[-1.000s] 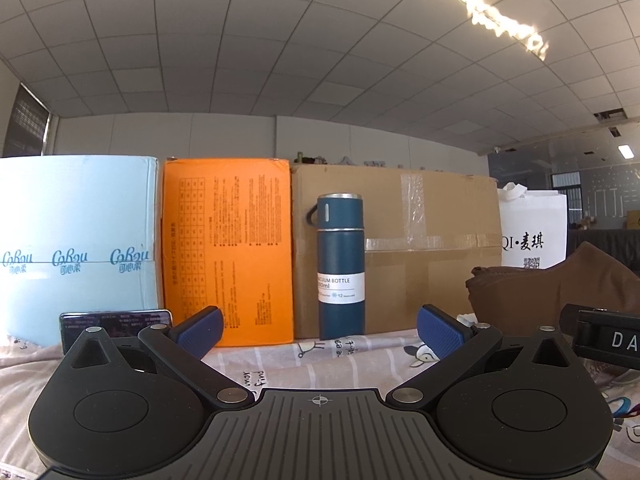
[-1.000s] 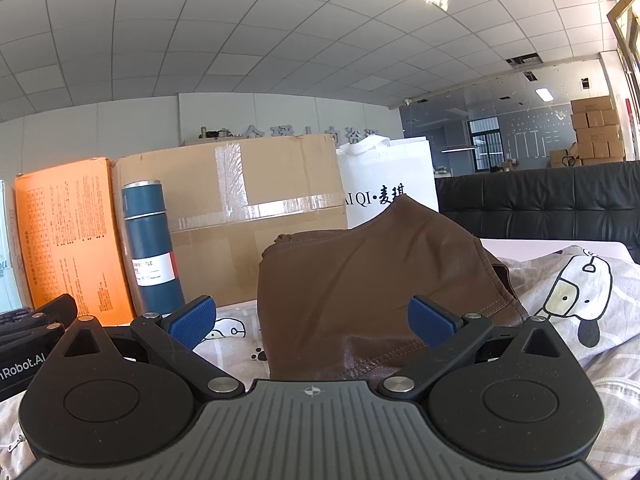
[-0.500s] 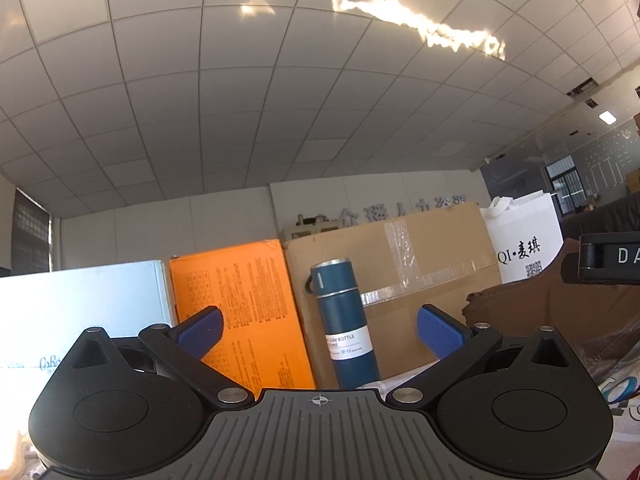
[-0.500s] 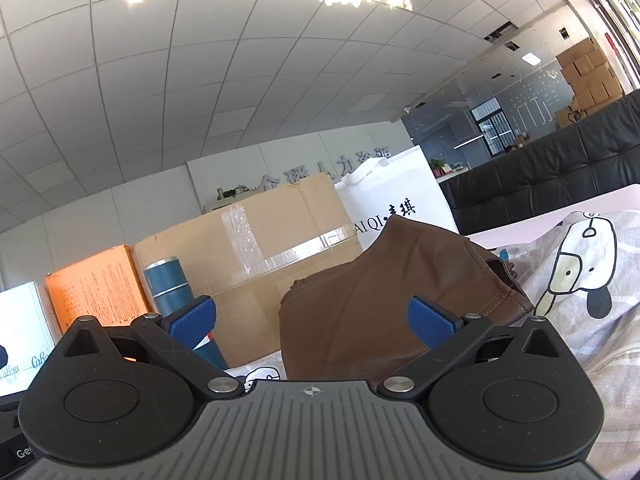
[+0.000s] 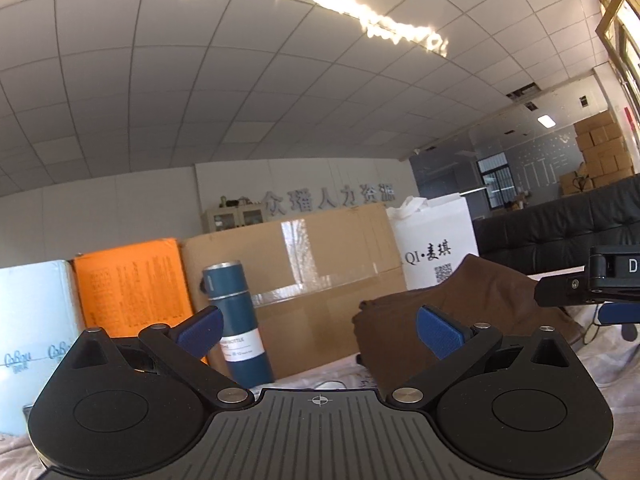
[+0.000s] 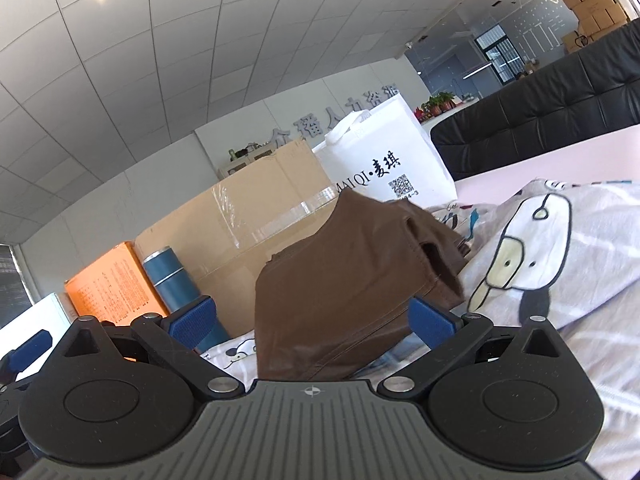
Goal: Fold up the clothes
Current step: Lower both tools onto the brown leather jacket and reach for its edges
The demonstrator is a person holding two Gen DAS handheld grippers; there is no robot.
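A brown folded garment [image 6: 352, 280] lies in a pile on the cartoon-print cloth [image 6: 560, 264]; it also shows in the left wrist view [image 5: 480, 304]. My right gripper [image 6: 312, 322] is open and empty, raised a little in front of the pile and tilted. My left gripper [image 5: 318, 330] is open and empty, pointing between the blue bottle [image 5: 236, 320] and the pile. The right gripper's body [image 5: 600, 280] shows at the right edge of the left wrist view.
Along the back stand a light blue box [image 5: 32, 332], an orange box [image 5: 132, 292], a large cardboard box [image 5: 320, 272] and a white tote bag [image 5: 436, 248]. A black sofa [image 6: 540, 112] stands behind. The blue vacuum bottle [image 6: 172, 284] stands before the boxes.
Both grippers have lifted and tilted upward, so more ceiling shows. The left one has swung right toward the brown pile; the right one has rolled sideways. Both stay open.
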